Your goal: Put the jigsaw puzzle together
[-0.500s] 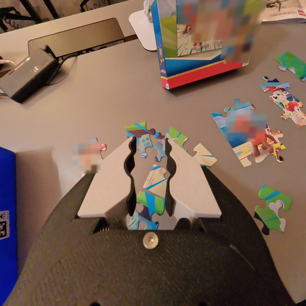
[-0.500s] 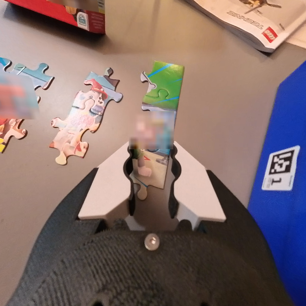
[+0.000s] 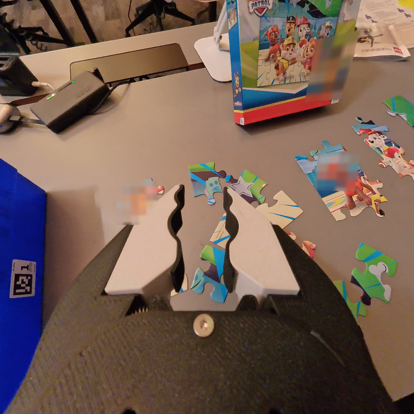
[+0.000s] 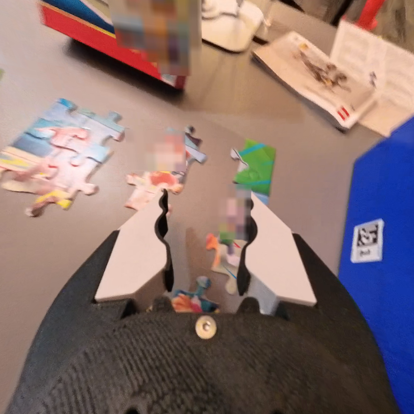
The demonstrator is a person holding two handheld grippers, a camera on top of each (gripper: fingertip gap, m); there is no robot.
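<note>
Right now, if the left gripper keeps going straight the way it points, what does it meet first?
Probably the green, blue and purple jigsaw piece lying flat just beyond the left gripper, whose jaws stand apart with nothing held. Depth is hard to judge.

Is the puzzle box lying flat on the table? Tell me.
No, the puzzle box stands upright on the grey table.

This looks like an office or lab workroom arranged for recording. A plain grey surface (image 3: 179, 125) carries a black power adapter with green lights (image 3: 69, 100), a white flat-based stand (image 3: 212, 58), a printed instruction booklet (image 3: 380, 38) and a colourful cardboard puzzle box (image 3: 280, 67). Blue boards bearing square black-and-white marker tags (image 3: 22, 277) flank it, and black tripod legs (image 3: 156, 18) stand behind.
</note>
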